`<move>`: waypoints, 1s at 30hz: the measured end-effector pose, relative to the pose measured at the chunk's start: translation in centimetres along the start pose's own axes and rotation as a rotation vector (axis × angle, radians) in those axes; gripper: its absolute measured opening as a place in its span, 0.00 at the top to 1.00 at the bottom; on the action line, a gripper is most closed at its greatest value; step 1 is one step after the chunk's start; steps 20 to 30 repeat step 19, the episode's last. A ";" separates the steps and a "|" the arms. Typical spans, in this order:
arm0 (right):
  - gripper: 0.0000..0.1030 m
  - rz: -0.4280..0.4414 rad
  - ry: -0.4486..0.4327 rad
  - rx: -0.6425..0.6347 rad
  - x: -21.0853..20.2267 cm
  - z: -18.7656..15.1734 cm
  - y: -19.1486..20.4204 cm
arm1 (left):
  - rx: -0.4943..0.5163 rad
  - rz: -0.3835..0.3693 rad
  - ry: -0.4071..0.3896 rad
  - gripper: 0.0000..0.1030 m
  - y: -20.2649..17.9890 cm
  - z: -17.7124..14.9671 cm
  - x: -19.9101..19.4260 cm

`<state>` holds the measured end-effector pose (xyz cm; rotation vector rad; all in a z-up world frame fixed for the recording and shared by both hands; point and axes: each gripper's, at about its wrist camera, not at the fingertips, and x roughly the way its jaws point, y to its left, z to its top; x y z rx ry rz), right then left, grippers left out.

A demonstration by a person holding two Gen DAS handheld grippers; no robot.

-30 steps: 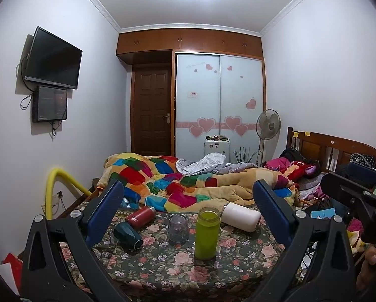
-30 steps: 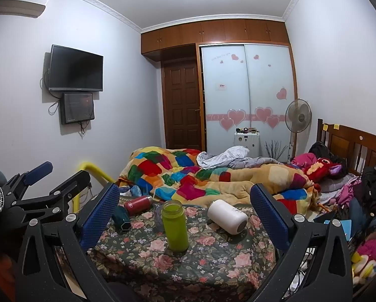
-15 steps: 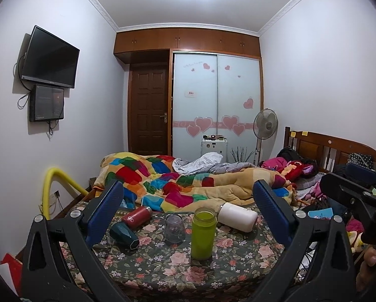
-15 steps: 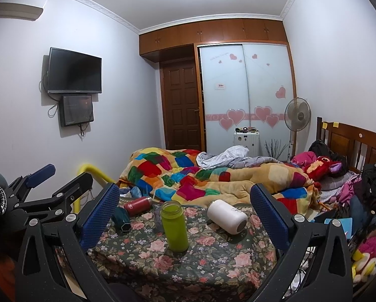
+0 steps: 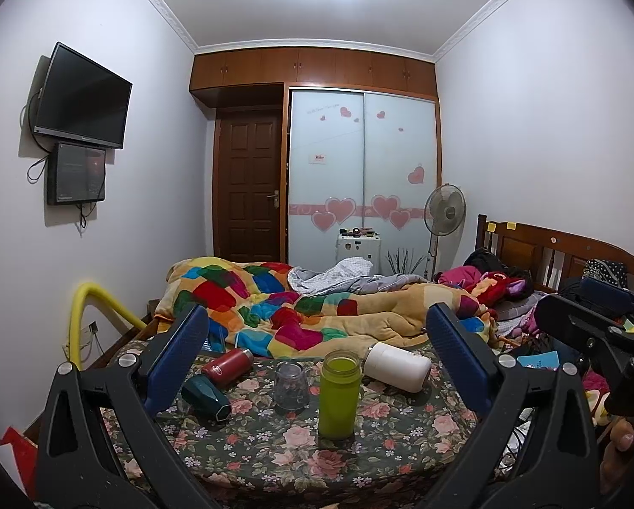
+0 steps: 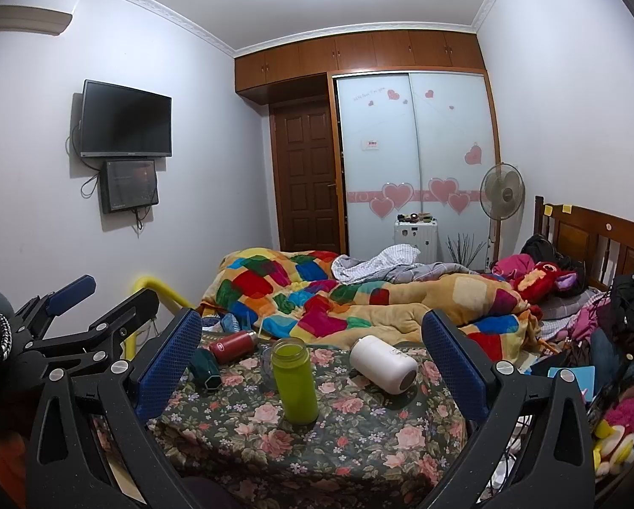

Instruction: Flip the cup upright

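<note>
On a table with a flowered cloth (image 5: 274, 454) stand a green cup (image 5: 338, 394) upright and a clear glass (image 5: 291, 386) mouth down. A white cup (image 5: 399, 367), a red flask (image 5: 228, 365) and a dark teal cup (image 5: 206, 396) lie on their sides. The same white cup (image 6: 382, 364), green cup (image 6: 295, 381), red flask (image 6: 234, 345) and teal cup (image 6: 204, 369) show in the right wrist view. My left gripper (image 5: 317, 364) is open and empty, short of the table. My right gripper (image 6: 312, 364) is open and empty, also held back.
A bed with a patchwork quilt (image 5: 274, 305) lies just behind the table. A yellow pipe (image 5: 92, 309) stands at the left. Clothes and toys (image 6: 614, 339) pile up at the right. The left gripper's body (image 6: 83, 318) shows at the left in the right wrist view.
Both views have tilted up a little, so the table sits lower in frame. Nothing on the table has moved. Both grippers stay open.
</note>
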<state>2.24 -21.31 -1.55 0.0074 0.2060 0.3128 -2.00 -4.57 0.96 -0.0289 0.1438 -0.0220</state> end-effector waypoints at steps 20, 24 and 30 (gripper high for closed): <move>0.00 0.006 0.037 -0.010 1.2 -0.6 1.1 | -0.023 0.001 0.033 0.00 1.3 -1.1 1.2; 0.00 0.006 0.037 -0.010 1.2 -0.6 1.1 | -0.023 0.001 0.033 0.00 1.3 -1.1 1.2; 0.00 0.006 0.037 -0.010 1.2 -0.6 1.1 | -0.023 0.001 0.033 0.00 1.3 -1.1 1.2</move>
